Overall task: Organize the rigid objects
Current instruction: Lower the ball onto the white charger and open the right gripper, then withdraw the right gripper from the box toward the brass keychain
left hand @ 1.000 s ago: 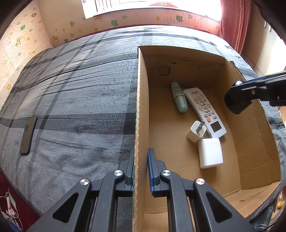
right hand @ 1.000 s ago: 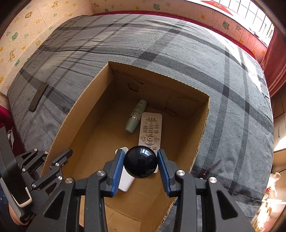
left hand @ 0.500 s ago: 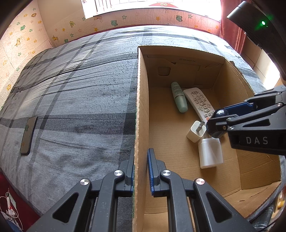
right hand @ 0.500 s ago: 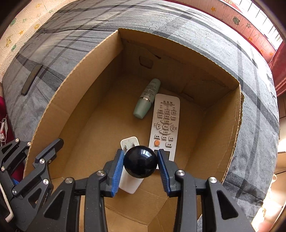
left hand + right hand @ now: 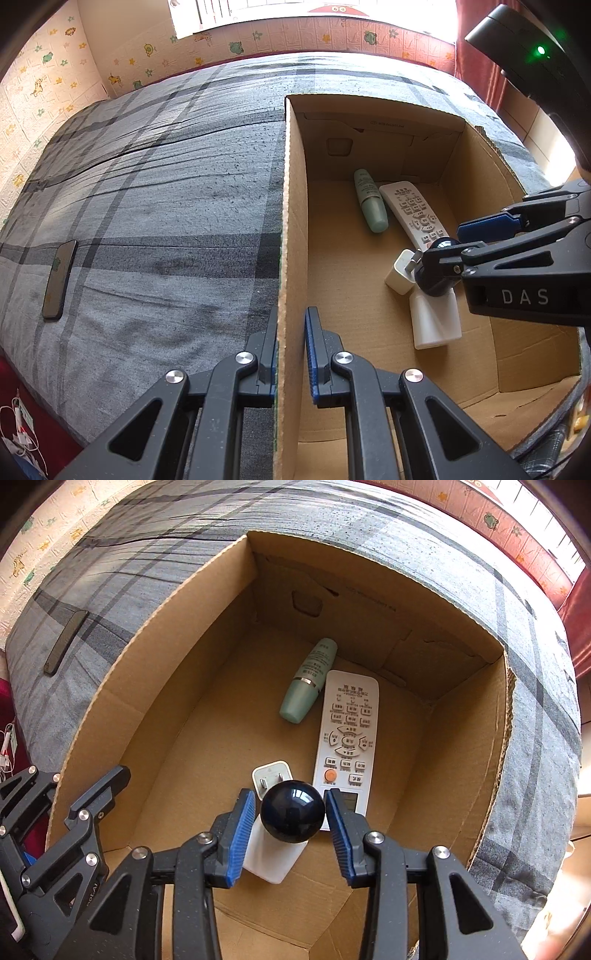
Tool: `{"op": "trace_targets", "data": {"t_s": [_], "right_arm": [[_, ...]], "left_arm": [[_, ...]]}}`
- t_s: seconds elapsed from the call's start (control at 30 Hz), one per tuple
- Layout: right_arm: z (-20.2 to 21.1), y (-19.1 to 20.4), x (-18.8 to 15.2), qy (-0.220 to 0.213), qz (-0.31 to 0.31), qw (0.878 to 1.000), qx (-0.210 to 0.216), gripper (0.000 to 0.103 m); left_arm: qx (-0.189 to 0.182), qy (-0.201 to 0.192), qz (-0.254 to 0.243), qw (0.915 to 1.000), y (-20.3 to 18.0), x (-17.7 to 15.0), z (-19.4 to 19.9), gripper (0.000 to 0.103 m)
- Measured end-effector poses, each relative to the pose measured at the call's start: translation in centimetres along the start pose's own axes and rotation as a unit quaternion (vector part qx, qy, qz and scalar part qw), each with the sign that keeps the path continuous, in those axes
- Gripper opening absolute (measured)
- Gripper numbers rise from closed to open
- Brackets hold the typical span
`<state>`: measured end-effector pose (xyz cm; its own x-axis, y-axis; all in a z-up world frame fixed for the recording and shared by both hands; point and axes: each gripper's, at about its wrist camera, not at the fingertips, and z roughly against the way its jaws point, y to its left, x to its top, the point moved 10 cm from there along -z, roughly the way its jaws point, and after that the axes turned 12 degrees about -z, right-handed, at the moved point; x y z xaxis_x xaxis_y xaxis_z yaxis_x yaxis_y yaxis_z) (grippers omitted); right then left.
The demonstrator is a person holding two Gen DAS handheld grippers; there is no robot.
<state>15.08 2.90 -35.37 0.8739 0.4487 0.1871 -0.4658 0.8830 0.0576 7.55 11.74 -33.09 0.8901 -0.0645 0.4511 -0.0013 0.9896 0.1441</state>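
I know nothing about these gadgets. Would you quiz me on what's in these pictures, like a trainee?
1. True or false: the left gripper is clamped on the cardboard box wall.
2. Which thing lies outside the box on the bedspread? A) remote control B) phone C) green bottle
3. Fill in: the dark round-topped object sits between the opening pads of the ____ gripper, above the white bottle and beside the white charger plug.

Key: 1 true; 2 B; 3 right.
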Motion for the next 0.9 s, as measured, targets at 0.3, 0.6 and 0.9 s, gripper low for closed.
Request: {"op": "trace_targets", "data": {"t_s": [0.3, 0.6, 0.9], "right_arm": [[1.2, -0.3, 0.4, -0.013, -0.011, 1.000, 0.004, 0.060], [3.5, -0.7, 0.4, -0.033, -0.014, 0.999, 0.012, 0.076], [5.6, -1.1, 0.8, -0.056, -0.020, 0.998, 0.005, 0.080]], "left_arm": [[0.001, 0.000, 0.000, 1.0000, 0.0, 0.0, 0.0, 0.012], [0.001, 0.000, 0.000, 1.0000, -0.1, 0.0, 0.0, 0.012], [0.001, 0.000, 0.000, 1.0000, 0.0, 0.0, 0.1, 0.012]]}}
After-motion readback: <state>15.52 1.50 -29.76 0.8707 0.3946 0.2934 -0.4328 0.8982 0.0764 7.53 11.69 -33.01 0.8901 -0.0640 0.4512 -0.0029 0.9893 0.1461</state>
